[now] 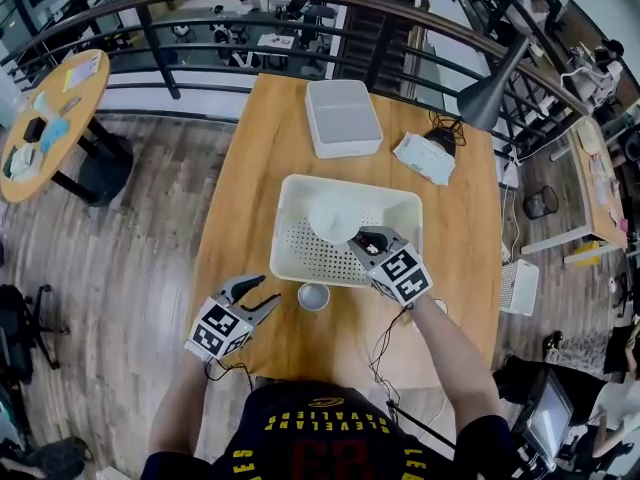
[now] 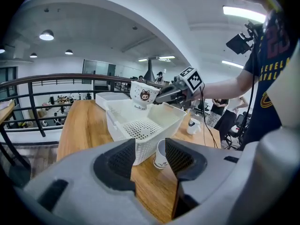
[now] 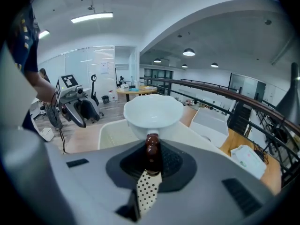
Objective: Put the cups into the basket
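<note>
**Item one:** a white glazed ceramic cup with a wide flared mouth (image 3: 152, 114). It hangs above the white perforated plastic basket (image 1: 283, 230) and is not yet set down. The right gripper (image 3: 151, 150) is clamped tight on its brown knobbed handle (image 3: 150, 142).

Judgement: the ceramic cup is rigid, probably slippery and prone to chipping. A hold on the handle leaves the bowl's weight hanging forward, so it should be lowered gently.

**Item two:** a small white cup (image 1: 313, 296). It stands upright on the wooden table (image 1: 260, 148), just beside the basket's near wall. The left gripper (image 1: 268, 290) is near it with its jaws apart and gripping nothing. The small white cup lies ahead of the pads.

Judgement: light and easily tipped. Take it across the wall, below the rim.
</note>
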{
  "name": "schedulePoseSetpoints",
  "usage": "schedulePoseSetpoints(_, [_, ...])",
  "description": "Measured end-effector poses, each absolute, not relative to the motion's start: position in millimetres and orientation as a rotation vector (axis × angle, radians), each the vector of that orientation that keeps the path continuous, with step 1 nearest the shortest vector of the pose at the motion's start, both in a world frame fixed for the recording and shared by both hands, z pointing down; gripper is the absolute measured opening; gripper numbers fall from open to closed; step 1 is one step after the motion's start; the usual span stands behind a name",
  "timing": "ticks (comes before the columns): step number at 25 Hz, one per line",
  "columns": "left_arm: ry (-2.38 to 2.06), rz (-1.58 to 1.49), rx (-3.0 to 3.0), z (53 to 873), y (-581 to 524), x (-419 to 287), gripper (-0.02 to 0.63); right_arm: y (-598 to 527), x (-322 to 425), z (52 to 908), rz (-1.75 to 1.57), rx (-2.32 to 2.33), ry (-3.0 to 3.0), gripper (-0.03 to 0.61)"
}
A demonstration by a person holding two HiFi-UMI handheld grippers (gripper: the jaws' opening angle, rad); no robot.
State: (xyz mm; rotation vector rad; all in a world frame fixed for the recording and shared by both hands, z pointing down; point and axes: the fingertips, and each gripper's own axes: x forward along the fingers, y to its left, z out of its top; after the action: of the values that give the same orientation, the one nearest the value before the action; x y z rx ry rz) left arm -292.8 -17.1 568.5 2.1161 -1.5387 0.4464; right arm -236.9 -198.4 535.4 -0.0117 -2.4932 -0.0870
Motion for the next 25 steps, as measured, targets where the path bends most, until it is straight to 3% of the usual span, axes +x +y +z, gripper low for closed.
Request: schedulePoseSetpoints(25, [-1.521,0.404,1.980,608.4,-19.2,-335.3,0.204,-211.4,-292.1,644.8,-0.085,-0.161,-2.342,0.041])
